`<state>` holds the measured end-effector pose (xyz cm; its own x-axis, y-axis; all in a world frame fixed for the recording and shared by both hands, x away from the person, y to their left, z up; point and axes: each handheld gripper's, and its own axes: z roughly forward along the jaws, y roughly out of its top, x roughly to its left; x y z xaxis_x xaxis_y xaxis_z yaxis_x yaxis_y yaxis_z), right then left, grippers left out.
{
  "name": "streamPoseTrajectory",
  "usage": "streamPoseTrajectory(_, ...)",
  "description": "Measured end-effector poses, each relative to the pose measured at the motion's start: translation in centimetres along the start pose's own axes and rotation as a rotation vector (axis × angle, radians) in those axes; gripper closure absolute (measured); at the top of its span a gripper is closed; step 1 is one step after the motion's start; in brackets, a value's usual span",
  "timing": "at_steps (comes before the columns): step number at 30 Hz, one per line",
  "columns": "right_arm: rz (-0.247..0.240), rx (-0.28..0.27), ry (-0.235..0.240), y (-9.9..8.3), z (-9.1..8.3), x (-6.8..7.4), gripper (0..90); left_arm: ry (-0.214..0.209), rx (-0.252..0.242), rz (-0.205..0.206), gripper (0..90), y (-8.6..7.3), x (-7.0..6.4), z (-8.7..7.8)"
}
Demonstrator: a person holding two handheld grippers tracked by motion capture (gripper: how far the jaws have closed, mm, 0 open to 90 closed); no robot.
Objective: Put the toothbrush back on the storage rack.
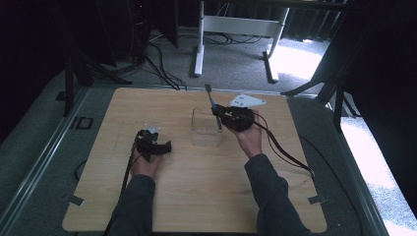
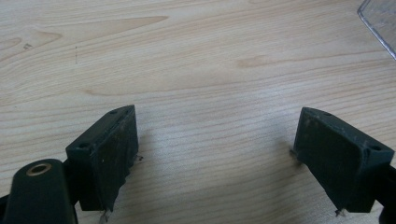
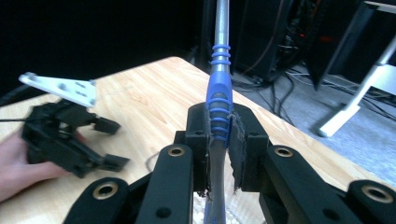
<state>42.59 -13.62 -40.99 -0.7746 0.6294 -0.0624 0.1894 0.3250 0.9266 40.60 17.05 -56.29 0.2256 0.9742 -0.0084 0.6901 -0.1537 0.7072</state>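
In the high view your forearms come in from the bottom edge, dark sleeves over the wooden table (image 1: 196, 191). Your left gripper (image 1: 164, 147) sits left of centre, held low over the wood, with its cable trailing back along your sleeve. In the left gripper view its two black jaws stand wide apart at the bottom corners with only bare wood grain between them, so that gripper is open and holds nothing; a corner of the clear plastic container (image 2: 380, 23) shows at the upper right of that frame.

A little farther up in the high view, just right of centre, your right gripper (image 1: 219, 116) is clamped on a blue-handled utensil (image 1: 214, 109), with its grey three-cornered plate above your hand. The utensil stands nearly upright, tilted slightly toward the upper left, its lower end reaching down at the right rim of the clear plastic container (image 1: 205, 129) in the middle of the table. In the right gripper view the jaws are closed tight on the ribbed blue grip of the utensil (image 3: 219, 100), whose metal shaft runs up out of the top edge, and your left gripper (image 3: 108, 143) lies at the left of that frame
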Motion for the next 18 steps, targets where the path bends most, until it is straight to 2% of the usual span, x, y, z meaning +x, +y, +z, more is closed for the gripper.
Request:
streamPoseTrajectory(7, -0.016, 0.019, -0.044, -0.4, 1.0, -0.3, 78.9, -0.002, -0.001, 0.000, 13.9, 0.0, 0.0, 0.0)
streamPoseTrajectory(11, -0.027, 0.051, -0.067, -1.0, 2.0, -0.2, 78.8, -0.002, -0.001, 0.000, 14.0, 0.0, 0.0, 0.0)
streamPoseTrajectory(18, -0.013, 0.098, -0.080, -2.0, 3.0, -0.2, 77.9, -0.003, -0.001, 0.000, 14.0, 0.0, 0.0, 0.0)
